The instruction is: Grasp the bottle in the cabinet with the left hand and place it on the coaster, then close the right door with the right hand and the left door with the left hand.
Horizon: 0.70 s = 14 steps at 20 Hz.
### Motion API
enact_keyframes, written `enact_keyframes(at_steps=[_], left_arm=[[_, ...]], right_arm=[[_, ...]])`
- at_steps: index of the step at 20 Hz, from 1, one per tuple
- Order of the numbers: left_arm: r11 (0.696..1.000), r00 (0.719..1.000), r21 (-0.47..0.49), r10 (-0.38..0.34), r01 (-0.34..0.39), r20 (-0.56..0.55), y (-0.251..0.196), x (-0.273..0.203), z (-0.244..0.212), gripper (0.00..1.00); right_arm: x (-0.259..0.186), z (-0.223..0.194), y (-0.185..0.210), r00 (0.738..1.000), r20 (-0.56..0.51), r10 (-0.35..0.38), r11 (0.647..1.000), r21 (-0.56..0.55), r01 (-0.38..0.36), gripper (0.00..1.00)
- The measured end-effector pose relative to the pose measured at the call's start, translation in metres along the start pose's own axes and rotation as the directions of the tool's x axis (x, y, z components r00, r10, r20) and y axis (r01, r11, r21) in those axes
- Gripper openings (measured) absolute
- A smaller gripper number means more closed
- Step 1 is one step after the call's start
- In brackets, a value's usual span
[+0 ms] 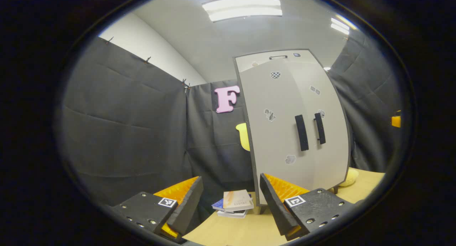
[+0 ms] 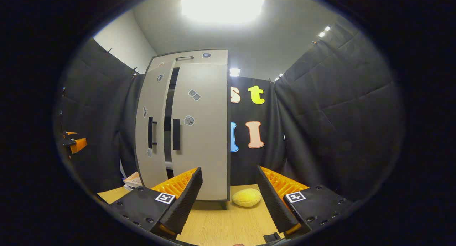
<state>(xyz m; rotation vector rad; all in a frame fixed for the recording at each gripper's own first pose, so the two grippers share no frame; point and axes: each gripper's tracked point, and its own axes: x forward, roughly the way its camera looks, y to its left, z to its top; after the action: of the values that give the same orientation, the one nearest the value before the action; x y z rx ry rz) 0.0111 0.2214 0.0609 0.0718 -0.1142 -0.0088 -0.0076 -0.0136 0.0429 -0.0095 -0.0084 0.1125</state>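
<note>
Grey two-door cabinet (image 2: 185,132) with black handles, doors slightly ajar; left gripper (image 1: 231,203) and right gripper (image 2: 228,199) both spread, holding nothing.

Left gripper (image 1: 231,203): jaws wide apart, nothing between the fingers, held level and facing forward. Right gripper (image 2: 229,199): same, jaws spread wide, gripping nothing, pointing straight ahead. In the right gripper view the left gripper also shows at the far left edge (image 2: 73,142), well apart from the right one, too small to read its jaws there.
</note>
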Motion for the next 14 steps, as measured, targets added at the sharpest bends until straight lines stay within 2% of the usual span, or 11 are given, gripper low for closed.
enact_keyframes(at_steps=[4, 14], left_arm=[[1.000, 1.000, 0.010, -0.005, 0.005, -0.002, 0.006, -0.007, -0.002, 1.00], [0.999, 0.999, 0.005, 0.036, -0.036, -0.013, 0.031, -0.024, -0.001, 1.00]], right_arm=[[-0.006, 0.000, -0.003, 1.000, 0.009, -0.010, 1.000, 0.001, 0.010, 0.96], [-0.005, 0.008, -0.020, 0.999, 0.020, -0.037, 0.999, 0.012, 0.037, 0.96]])
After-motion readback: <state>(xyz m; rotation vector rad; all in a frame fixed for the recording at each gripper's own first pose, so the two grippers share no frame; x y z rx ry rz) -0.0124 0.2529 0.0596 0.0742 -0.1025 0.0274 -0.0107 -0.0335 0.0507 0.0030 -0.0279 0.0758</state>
